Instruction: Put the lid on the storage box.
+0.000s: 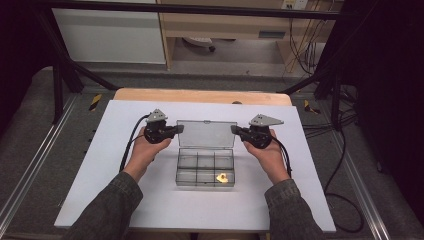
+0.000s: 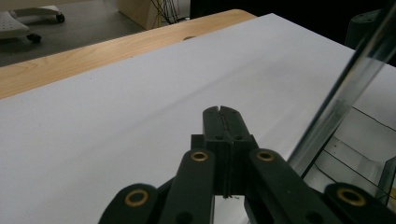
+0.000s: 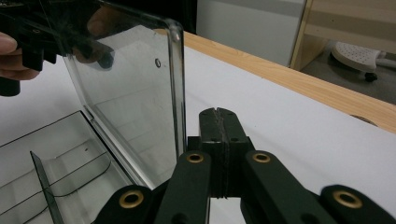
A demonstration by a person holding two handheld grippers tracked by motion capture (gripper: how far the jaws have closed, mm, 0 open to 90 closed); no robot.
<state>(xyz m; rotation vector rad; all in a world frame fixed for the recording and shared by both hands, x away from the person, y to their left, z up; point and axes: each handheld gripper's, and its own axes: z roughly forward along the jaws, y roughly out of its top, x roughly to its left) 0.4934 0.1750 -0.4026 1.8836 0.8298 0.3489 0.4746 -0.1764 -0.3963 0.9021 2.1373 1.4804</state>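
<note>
A clear plastic compartment box [image 1: 205, 169] lies open in the middle of the white tabletop, its lid [image 1: 206, 133] standing upright at the back. A small yellow piece [image 1: 223, 177] rests in the front right compartment. My left gripper [image 1: 181, 129] is shut with nothing in it, its tips beside the lid's left edge [image 2: 348, 88]. My right gripper [image 1: 233, 129] is also shut and empty, at the lid's right edge [image 3: 176, 88]. In the left gripper view my jaws [image 2: 221, 113] press together. The right gripper view shows the jaws [image 3: 218, 115] pressed together as well, just right of the lid.
The white board [image 1: 130, 200] covers a wooden table [image 1: 200, 95] whose far edge shows beyond it. Black frame bars and cables [image 1: 345, 165] run along the right side. A chair base [image 3: 359, 56] stands on the floor behind the table.
</note>
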